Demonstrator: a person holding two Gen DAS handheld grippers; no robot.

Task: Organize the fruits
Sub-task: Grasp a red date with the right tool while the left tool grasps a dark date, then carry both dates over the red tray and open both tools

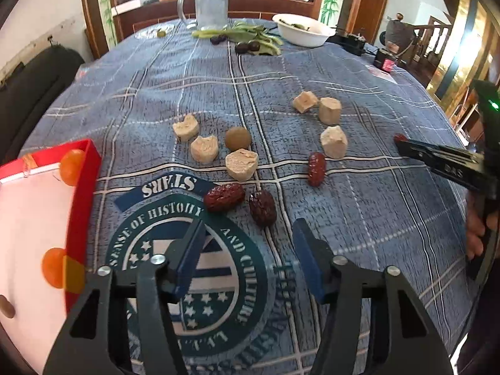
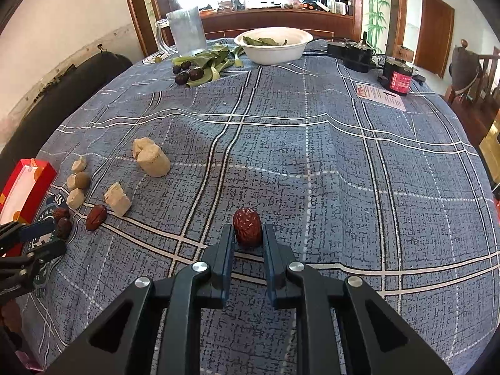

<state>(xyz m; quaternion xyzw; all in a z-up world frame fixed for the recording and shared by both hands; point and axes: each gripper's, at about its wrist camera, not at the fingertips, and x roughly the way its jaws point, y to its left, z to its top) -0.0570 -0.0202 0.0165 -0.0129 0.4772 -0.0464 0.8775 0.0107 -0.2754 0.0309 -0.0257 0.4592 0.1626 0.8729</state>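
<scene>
A table (image 2: 328,162) draped in a blue-grey woven cloth with white and dark plaid lines, printed near its front with a round teal-and-white emblem (image 1: 187,268), carries everything. At its left edge lies a shallow red cardboard box with a white floor (image 1: 82,187), holding smooth orange round fruits (image 1: 71,167). At the far end stand a frosted glass mug with a handle (image 2: 184,31) and a white, matte, round bowl of green leaves (image 2: 275,47), with limp green stalks (image 2: 212,59) and glossy dark plums (image 2: 187,73) beside them.

Chalky beige chunks with rough, broken faces (image 1: 241,164) are scattered mid-table around a dull brown, round fruit (image 1: 238,138). Three wrinkled, oval red dates (image 1: 224,197) lie just in front of them.

The left gripper (image 1: 248,256), black plastic with flat blue pads, hangs over the emblem with its fingers spread and nothing between them; the darker date (image 1: 262,207) lies just beyond their tips.

The right gripper (image 2: 248,243) has its fingers pinching a fourth wrinkled red date (image 2: 247,226) by its sides, low against the cloth, well apart from the others.
</scene>
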